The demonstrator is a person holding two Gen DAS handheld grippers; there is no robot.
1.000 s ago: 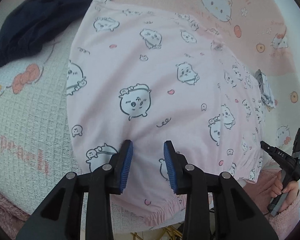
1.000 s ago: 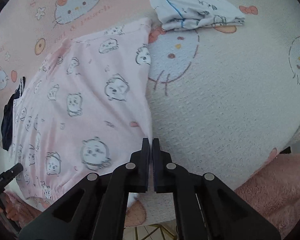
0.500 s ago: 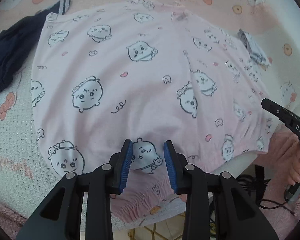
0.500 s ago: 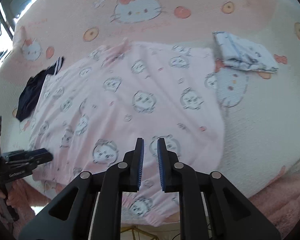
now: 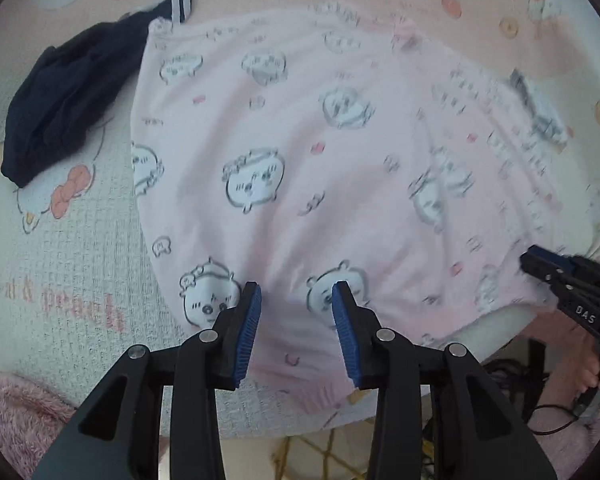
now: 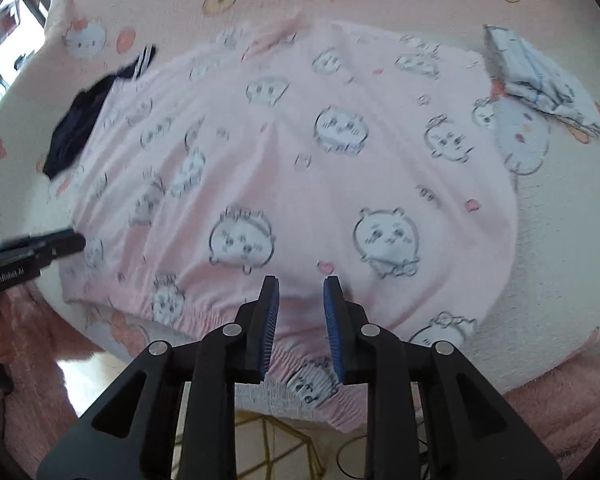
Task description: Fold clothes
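Left wrist view: pink cartoon-print garment spread flat on the bedspread, left gripper and right gripper both opening, empty, above its elastic hem; a careless re-grab risks bunching.

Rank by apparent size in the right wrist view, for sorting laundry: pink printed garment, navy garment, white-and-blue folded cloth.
1. pink printed garment, largest by far.
2-3. navy garment and white-and-blue folded cloth look alike; fisheye distortion makes ranking unsure.

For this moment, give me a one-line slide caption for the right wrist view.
Right gripper opening, empty, above the spread pink garment's elastic hem, between a dark garment and a folded white one.
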